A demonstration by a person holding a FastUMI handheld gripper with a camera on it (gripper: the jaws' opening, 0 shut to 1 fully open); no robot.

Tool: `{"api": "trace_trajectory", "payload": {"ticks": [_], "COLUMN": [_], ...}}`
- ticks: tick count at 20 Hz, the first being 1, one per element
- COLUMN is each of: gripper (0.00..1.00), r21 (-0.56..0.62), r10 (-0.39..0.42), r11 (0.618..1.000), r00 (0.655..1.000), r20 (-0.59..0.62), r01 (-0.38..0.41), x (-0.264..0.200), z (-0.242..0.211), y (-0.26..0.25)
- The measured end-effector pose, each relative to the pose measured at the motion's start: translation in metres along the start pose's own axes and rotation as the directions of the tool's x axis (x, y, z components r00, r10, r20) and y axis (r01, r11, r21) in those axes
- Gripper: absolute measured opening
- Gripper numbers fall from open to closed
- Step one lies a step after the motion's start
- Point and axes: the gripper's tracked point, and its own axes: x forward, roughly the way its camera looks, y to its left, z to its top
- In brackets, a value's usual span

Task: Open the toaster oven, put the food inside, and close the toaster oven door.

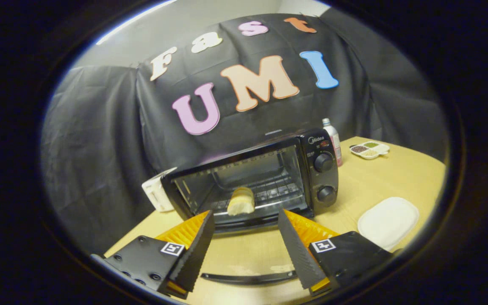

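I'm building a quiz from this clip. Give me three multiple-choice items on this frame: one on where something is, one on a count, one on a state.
1. Where is the piece of bread?
A. On the white plate
B. On the rack inside the toaster oven
C. Between the fingers

2. How many round knobs does the toaster oven have on its front panel?
A. One
B. Two
C. Four

3. How is the oven door?
A. Shut
B. Folded down open
C. Removed

Answers: 1 B, the bread sits on the wire rack, beyond the open, empty gripper. 2 B, two knobs stand one above the other. 3 B, the glass door lies flat with its handle near the fingers.
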Motion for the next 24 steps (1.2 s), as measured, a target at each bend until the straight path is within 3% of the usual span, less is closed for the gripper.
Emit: {"api": "trace_trajectory", "payload": {"ticks": [3, 11, 15, 24], "gripper": [0.96, 0.97, 0.97, 0.95], "r21": [-0.068, -0.077, -0.135, -0.168], "r10": [0.002, -0.019, -0.076, -0.129], "r11": [0.998, 0.997, 0.989, 0.980], "r00": [0.999, 0.992, 0.987, 0.985], "r20": [-0.038, -0.125, -0.142, -0.116], "r01": [-0.005, 0.009, 0.057, 0.109], "x": [-0.022, -0.049, -0.047, -0.042], "z": [-0.028, -0.082, -0.099, -0.100], "y": [0.005, 0.002, -0.012, -0.018]}}
